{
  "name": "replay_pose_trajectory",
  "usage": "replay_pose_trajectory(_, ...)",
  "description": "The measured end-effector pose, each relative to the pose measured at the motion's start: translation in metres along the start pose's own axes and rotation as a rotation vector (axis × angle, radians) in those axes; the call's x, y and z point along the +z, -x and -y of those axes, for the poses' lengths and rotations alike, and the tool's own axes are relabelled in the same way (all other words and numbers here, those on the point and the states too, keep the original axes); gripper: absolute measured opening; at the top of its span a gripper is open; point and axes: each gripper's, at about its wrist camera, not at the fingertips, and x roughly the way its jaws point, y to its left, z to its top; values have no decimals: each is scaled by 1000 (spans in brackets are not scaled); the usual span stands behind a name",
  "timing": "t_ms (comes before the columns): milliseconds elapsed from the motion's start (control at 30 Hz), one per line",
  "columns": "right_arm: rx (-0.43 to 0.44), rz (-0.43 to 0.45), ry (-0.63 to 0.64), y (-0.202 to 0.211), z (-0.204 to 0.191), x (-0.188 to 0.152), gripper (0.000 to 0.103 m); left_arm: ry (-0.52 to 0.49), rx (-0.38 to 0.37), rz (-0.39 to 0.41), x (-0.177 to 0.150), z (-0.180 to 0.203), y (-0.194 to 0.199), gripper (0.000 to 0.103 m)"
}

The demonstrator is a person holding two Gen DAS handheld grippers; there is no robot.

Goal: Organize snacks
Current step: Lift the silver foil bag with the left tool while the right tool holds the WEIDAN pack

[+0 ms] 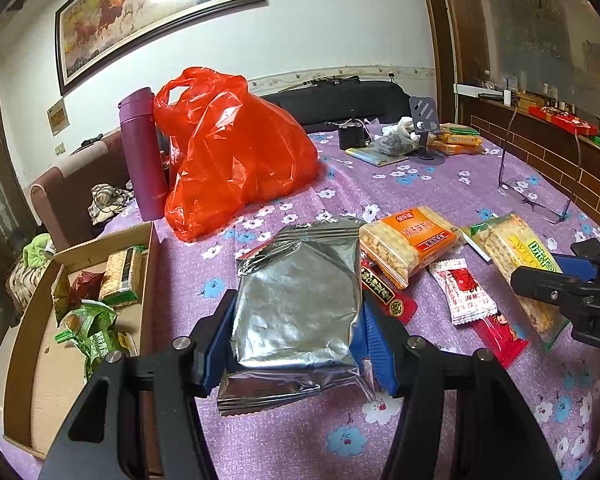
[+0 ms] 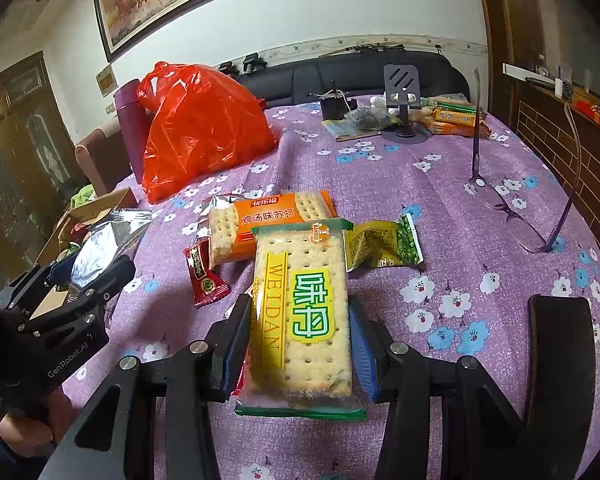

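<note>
Left gripper point(image 1: 296, 320) fingers pinch the silver pouch point(image 1: 300, 292), cardboard box point(image 1: 24, 320) at nine o'clock; right gripper point(image 2: 300, 332) fingers pinch the cracker pack point(image 2: 302, 320), whose slick wrapper may slip

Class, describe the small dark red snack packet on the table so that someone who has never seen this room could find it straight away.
Start at the big orange plastic bag on the purple flowered tablecloth, then come forward to the orange cracker pack in the middle. The small dark red packet lies at that pack's near left corner. It alone is dark red with a round gold-and-green emblem; its neighbours are larger cracker packs.
</note>
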Motion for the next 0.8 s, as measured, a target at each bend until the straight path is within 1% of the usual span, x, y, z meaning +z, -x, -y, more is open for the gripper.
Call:
replay_pose_trajectory(533, -5, 27, 16, 3, -3, 0, 50, 1, 7, 24, 1, -1, 6, 58)
replay_pose_trajectory(733, -26, 27, -1, 3, -2, 1, 50, 15, -10, 36, 5, -6, 17, 58)
replay_pose_trajectory(800, 3, 23, -25, 7, -1, 1, 50, 25, -22, 38, 6, -12, 24, 58)
